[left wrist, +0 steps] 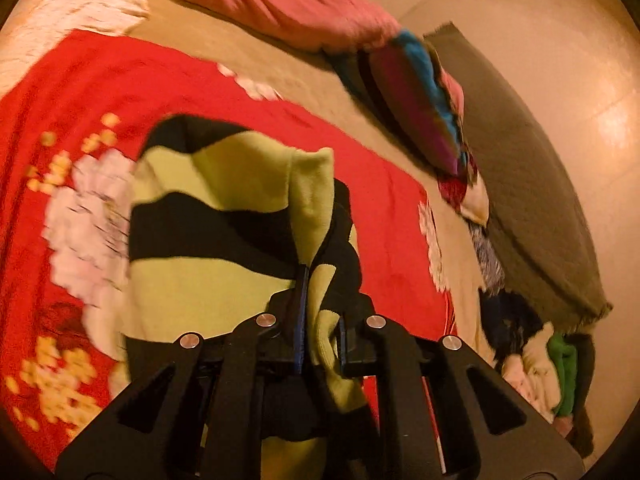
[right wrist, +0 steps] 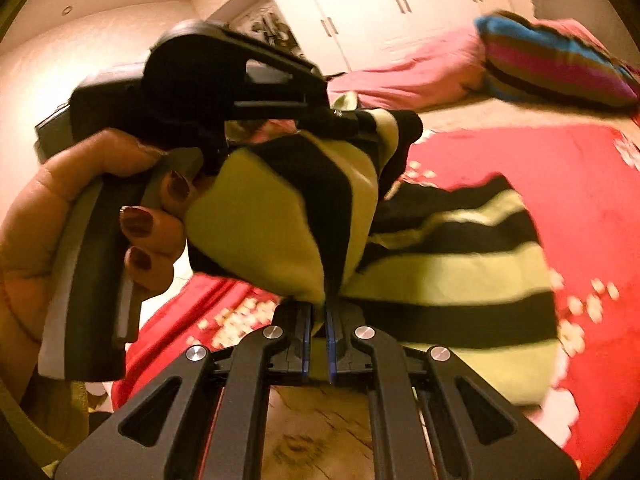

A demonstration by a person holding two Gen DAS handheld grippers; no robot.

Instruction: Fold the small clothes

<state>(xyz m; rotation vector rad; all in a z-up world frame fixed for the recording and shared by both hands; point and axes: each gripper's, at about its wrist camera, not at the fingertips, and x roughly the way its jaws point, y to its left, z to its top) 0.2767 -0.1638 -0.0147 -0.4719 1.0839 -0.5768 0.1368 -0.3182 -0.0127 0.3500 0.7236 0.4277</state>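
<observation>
Both grippers are clamped on the striped garment (left wrist: 224,236), held above the bed (left wrist: 280,76). The left gripper (left wrist: 320,320) pinches the upper edge, the right gripper (right wrist: 319,332) a lower fold; cloth drapes rightward.

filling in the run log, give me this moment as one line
left gripper: shut on green-and-black striped knit garment | right gripper: shut on it | garment: lifted over red floral blanket
</observation>
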